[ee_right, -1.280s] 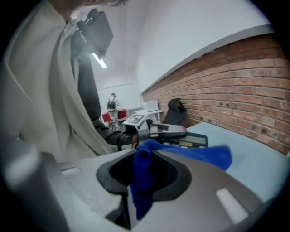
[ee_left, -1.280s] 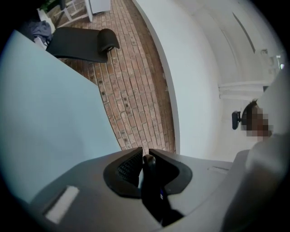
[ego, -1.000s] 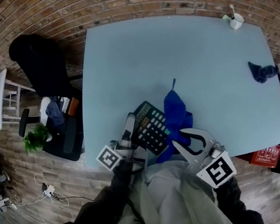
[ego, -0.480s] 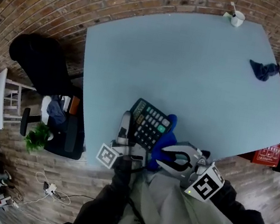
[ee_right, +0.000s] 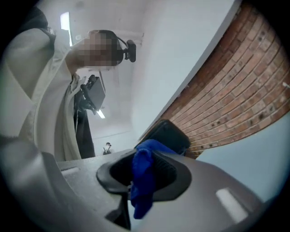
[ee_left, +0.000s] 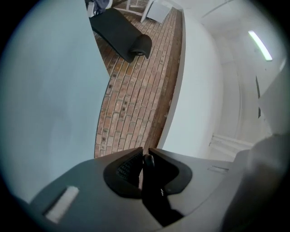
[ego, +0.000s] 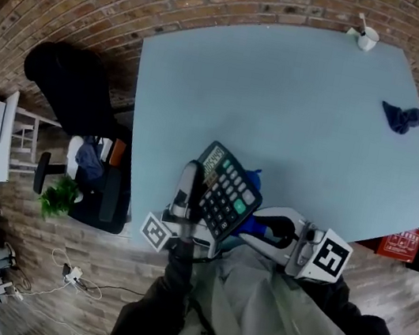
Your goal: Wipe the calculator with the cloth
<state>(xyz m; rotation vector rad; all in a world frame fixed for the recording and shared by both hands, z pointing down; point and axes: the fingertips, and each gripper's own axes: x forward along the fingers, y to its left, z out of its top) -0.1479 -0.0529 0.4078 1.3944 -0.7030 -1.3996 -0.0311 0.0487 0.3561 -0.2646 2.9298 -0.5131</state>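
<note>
The black calculator (ego: 226, 191) is lifted off the light blue table (ego: 286, 96) and tilted, keys toward the head camera. My left gripper (ego: 192, 192) is shut on its left edge; in the left gripper view the calculator's thin dark edge (ee_left: 148, 179) sits between the nearly closed jaws of the left gripper (ee_left: 144, 159). My right gripper (ego: 256, 229) is shut on the blue cloth (ego: 246, 225), right beside the calculator's lower right corner. In the right gripper view the cloth (ee_right: 142, 181) hangs bunched from the right gripper (ee_right: 144, 159), with the calculator's dark back (ee_right: 168, 134) just beyond.
A white cup (ego: 367, 40) stands at the table's far right corner and a dark blue rag (ego: 401, 118) lies at its right edge. A black chair (ego: 70, 94) stands left of the table, and a red box (ego: 399, 241) is on the floor at right.
Both grippers have risen. The calculator came up off the table and tilted. The cloth, spread on the table before, is now bunched against the calculator as the right gripper moved left.
</note>
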